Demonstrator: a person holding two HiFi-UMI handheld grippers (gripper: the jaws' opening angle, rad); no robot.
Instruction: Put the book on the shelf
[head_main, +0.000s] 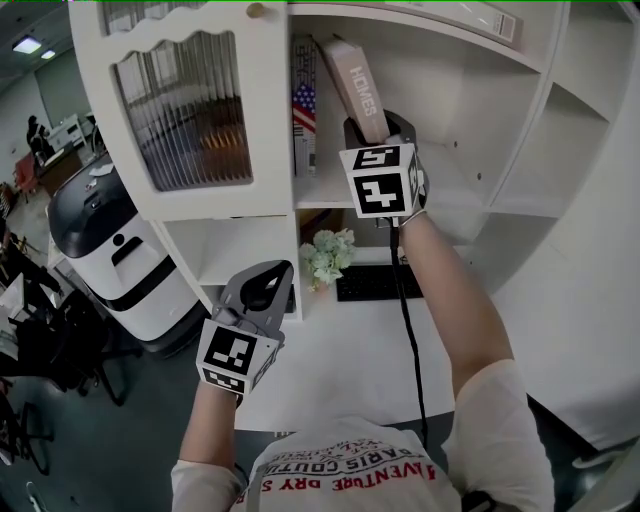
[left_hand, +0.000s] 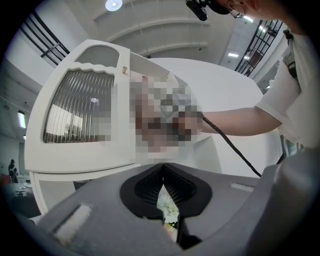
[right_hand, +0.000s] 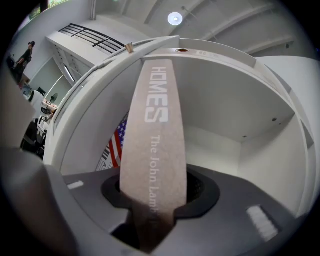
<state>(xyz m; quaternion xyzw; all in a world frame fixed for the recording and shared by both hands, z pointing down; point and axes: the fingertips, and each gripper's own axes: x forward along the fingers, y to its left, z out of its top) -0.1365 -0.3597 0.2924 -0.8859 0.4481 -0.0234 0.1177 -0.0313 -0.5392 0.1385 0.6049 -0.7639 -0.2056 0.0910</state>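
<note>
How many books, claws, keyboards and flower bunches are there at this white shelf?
Books: 2, the HOMES book in the right claw, the flag book standing on the shelf
Claws: 2, right claw, left claw
Keyboards: 1, the black keyboard
Flower bunches: 1, the white flower bunch
Total: 6

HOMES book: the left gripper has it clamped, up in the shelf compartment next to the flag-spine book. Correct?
Not quite. The right gripper, not the left, has the HOMES book clamped; the right gripper view shows its jaws shut on the spine. The left gripper holds nothing. The rest stands: the book is up in the shelf compartment next to the flag-spine book.
</note>
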